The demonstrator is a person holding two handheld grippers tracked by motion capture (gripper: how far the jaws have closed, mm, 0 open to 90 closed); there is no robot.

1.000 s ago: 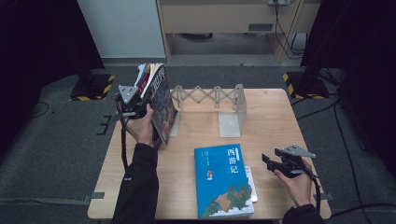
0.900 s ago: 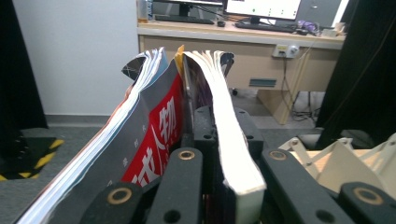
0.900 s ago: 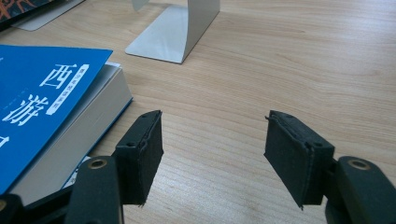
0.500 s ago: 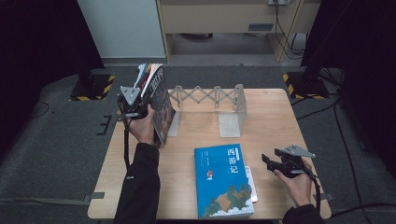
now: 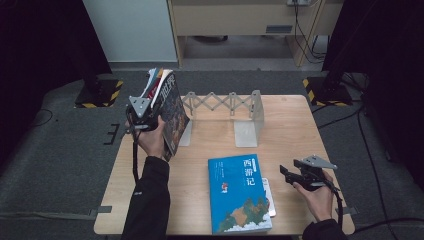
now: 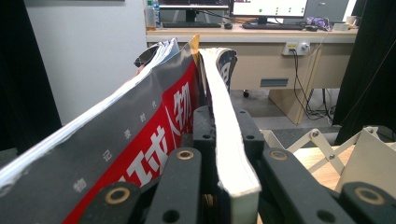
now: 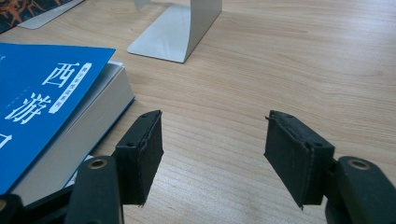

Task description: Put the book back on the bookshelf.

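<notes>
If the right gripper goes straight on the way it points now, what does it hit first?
Probably nothing at once: the right gripper stands open over bare table. The blue book lies off to one side; the metal bookend lies farther ahead, slightly off-line. Depth is uncertain.

My left gripper [image 5: 150,117] clamps a book [image 5: 172,112] upright at the table's [image 5: 295,125] left edge, just left of the rack [image 5: 225,107]. Another book [image 5: 239,192] lies flat in front of the rack; my right gripper [image 5: 295,176] rests just right of it.
</notes>
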